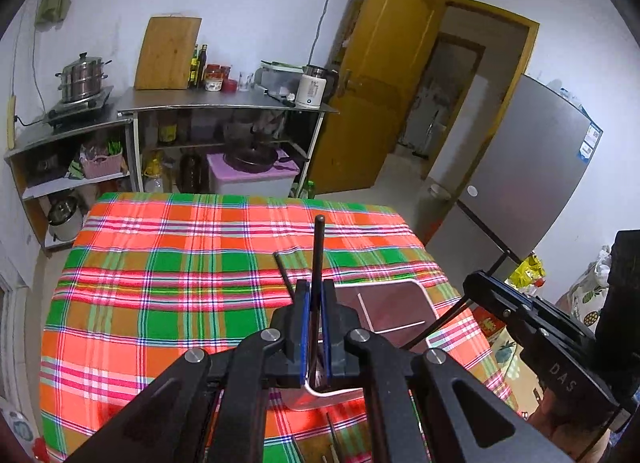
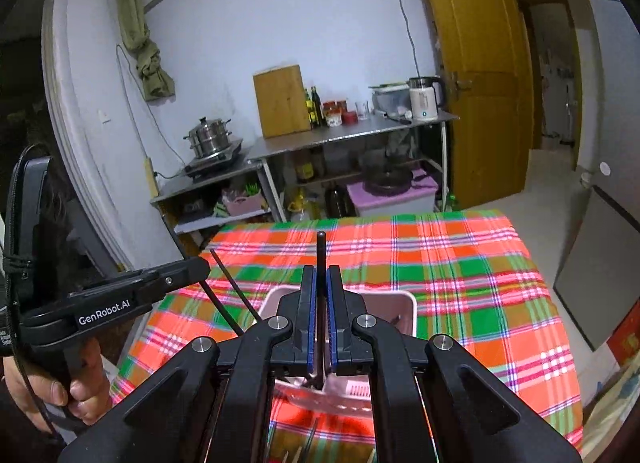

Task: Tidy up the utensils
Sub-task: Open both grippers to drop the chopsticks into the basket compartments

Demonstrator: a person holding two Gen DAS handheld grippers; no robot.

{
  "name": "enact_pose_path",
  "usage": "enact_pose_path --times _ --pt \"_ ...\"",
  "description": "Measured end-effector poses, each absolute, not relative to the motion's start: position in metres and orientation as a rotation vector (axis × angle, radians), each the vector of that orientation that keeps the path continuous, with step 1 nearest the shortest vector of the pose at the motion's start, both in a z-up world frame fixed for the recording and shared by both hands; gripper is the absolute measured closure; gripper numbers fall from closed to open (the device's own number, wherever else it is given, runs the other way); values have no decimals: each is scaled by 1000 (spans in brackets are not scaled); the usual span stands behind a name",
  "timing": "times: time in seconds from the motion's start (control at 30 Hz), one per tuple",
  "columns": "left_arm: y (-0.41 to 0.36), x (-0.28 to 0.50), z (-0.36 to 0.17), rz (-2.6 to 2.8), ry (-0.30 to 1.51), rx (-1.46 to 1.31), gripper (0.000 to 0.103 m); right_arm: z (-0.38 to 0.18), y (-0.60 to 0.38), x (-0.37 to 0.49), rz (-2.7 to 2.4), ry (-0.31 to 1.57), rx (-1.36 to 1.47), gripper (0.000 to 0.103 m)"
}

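Plaid-clothed bench in a kitchen, steel shelving behind | left tongs clenched on a black chopstick pointing forward, above the tray's left edge | pink tray on the cloth below both | right tongs clenched on another black chopstick over the tray

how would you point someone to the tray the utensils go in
Start at the plaid tablecloth over the table. On its near part, under the tools, sits the pinkish tray, rectangular with rounded corners. It is the only container on that cloth.
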State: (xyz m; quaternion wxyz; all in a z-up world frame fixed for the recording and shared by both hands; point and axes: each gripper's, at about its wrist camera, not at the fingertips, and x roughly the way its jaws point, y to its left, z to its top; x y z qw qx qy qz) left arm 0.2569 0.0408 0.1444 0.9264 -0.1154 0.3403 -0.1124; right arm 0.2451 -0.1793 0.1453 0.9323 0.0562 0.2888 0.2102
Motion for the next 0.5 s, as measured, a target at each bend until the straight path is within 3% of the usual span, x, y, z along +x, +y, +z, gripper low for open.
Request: enact_pose_path --times 0.5 --pt "54 235 149 -197 654 -234 95 146 -195 237 406 589 122 91"
